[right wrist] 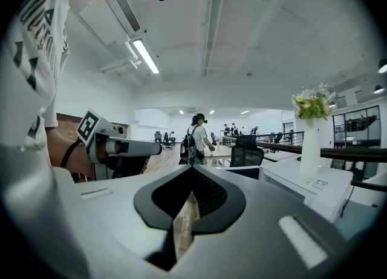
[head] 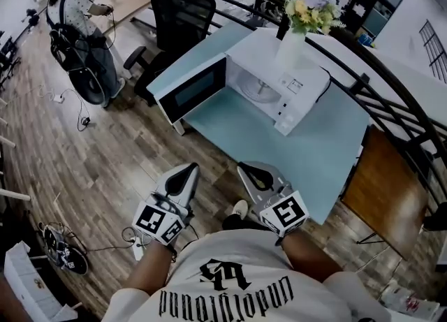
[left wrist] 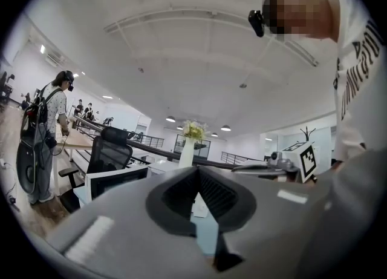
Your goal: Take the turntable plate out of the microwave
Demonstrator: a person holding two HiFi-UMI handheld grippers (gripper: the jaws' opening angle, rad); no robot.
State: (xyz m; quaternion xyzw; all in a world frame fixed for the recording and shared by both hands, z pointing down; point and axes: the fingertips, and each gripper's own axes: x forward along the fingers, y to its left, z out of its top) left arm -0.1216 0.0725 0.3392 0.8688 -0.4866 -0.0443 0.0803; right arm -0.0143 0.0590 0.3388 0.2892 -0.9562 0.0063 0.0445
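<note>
The turntable plate (head: pixel 260 89) sits inside the open microwave (head: pixel 293 83), toward the counter's (head: pixel 314 160) far edge. My left gripper (head: pixel 187 170) and right gripper (head: pixel 246 169) hang off the near edge, well apart from it, fingers clenched on nothing. I judge the plate could slip or catch the opening's lip if I tilt it. The swung-out door (head: pixel 192 90) crowds my left side, and a flower vase (head: pixel 291 48) on top could topple.
</note>
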